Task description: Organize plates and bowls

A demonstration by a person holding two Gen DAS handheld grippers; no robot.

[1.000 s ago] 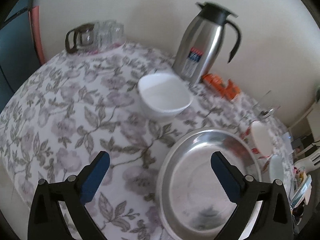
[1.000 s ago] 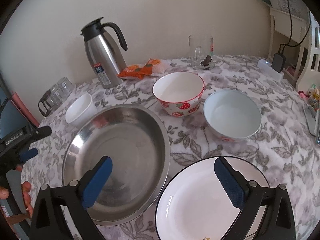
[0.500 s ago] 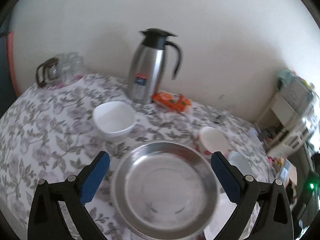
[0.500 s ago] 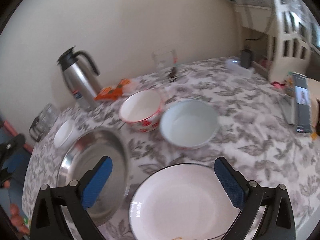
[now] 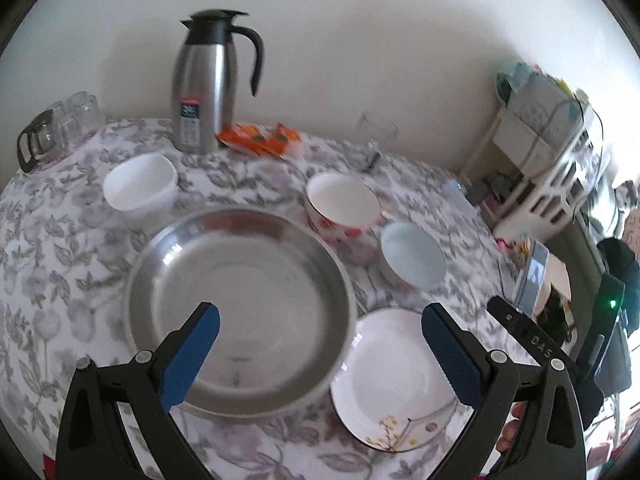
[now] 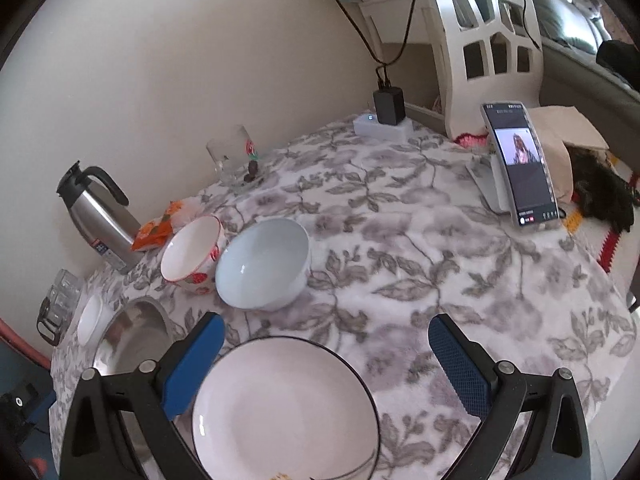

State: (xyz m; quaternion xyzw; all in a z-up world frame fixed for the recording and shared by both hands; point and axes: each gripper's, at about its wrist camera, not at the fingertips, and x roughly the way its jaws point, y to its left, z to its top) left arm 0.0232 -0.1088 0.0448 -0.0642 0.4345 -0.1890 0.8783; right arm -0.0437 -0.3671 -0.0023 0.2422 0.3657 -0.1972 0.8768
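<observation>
White plate (image 6: 284, 412) with dark rim lies on the worktop (image 6: 440, 248) at the near edge, touching the steel dish (image 5: 240, 304) on its left; pale blue bowl (image 6: 264, 264) and strawberry bowl (image 6: 192, 254) sit behind, a small white bowl (image 5: 140, 188) further left. Right gripper (image 6: 326, 364) hovers over the plate, jaws wide apart, empty; left gripper (image 5: 320, 352), likewise apart, hangs over the dish. Nothing appears stacked yet: the approach step. Next move calls for lowering onto one rim.
</observation>
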